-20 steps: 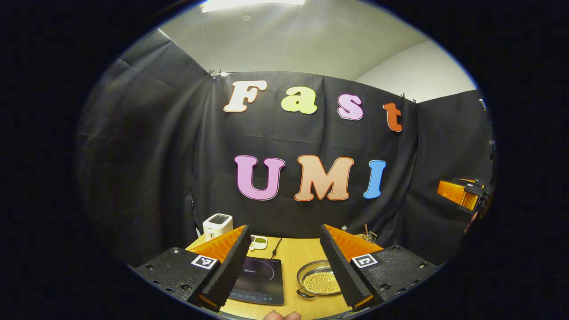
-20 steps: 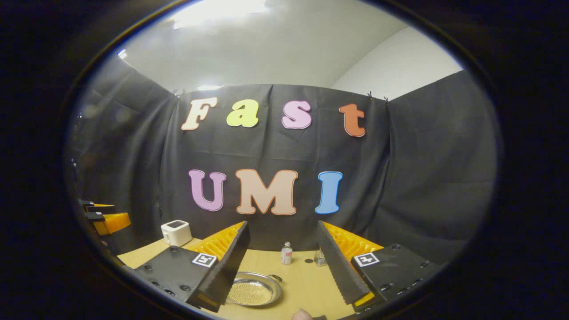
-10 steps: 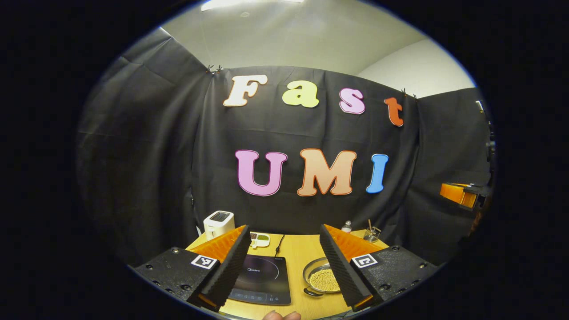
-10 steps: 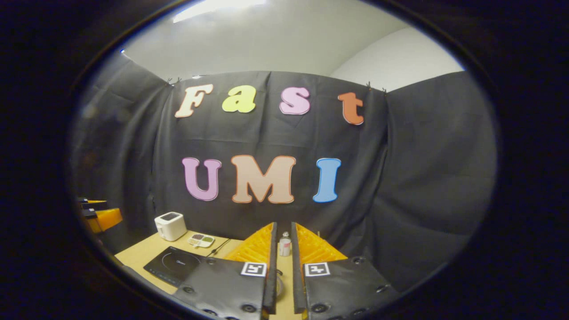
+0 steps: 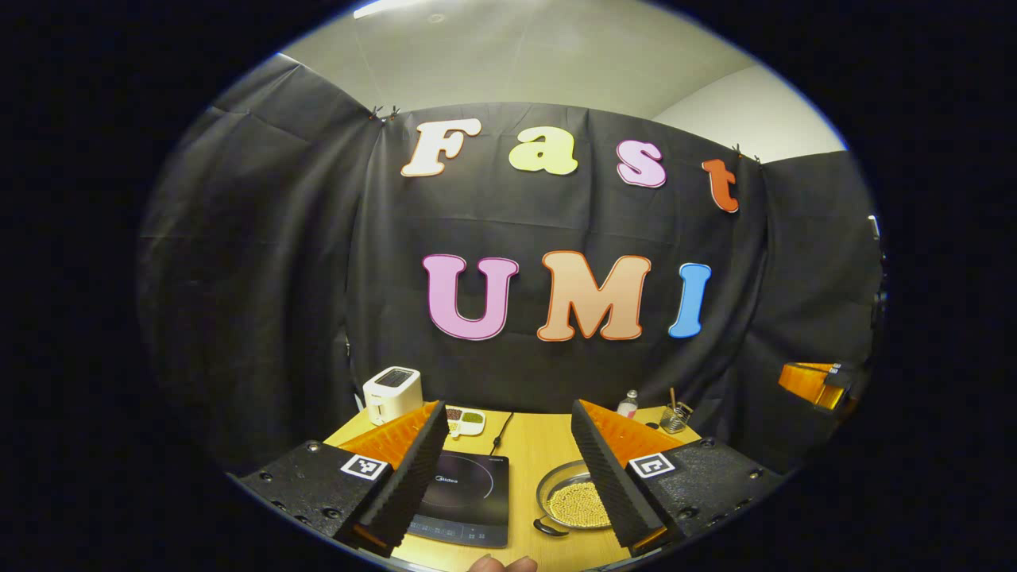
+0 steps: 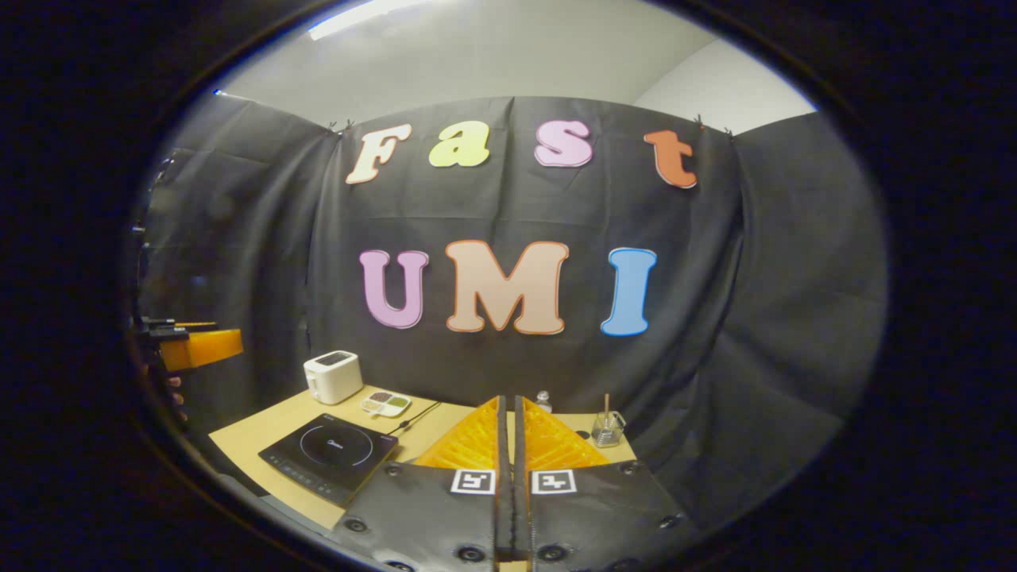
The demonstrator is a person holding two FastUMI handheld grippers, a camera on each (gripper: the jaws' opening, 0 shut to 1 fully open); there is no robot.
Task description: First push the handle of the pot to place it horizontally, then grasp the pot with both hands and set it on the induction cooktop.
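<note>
A shallow metal pot full of small yellow beads sits on the wooden table, with a dark handle at its near-left rim. To its left lies the black induction cooktop. My left gripper hovers above and in front of both, open, with nothing between its fingers. In the right gripper view the cooktop lies at lower left. My right gripper is shut with nothing in it, and its fingers hide the pot. Each gripper shows at the edge of the other's view: the right gripper and the left gripper.
A white toaster stands at the back left. A small divided dish and the cooktop's cord lie behind the cooktop. A small bottle and a glass jar stand at the back right, against the black cloth wall.
My right gripper has gone from open to shut and swung so the cooktop shows at its left. The left gripper stayed open; more of the table shows in its view.
</note>
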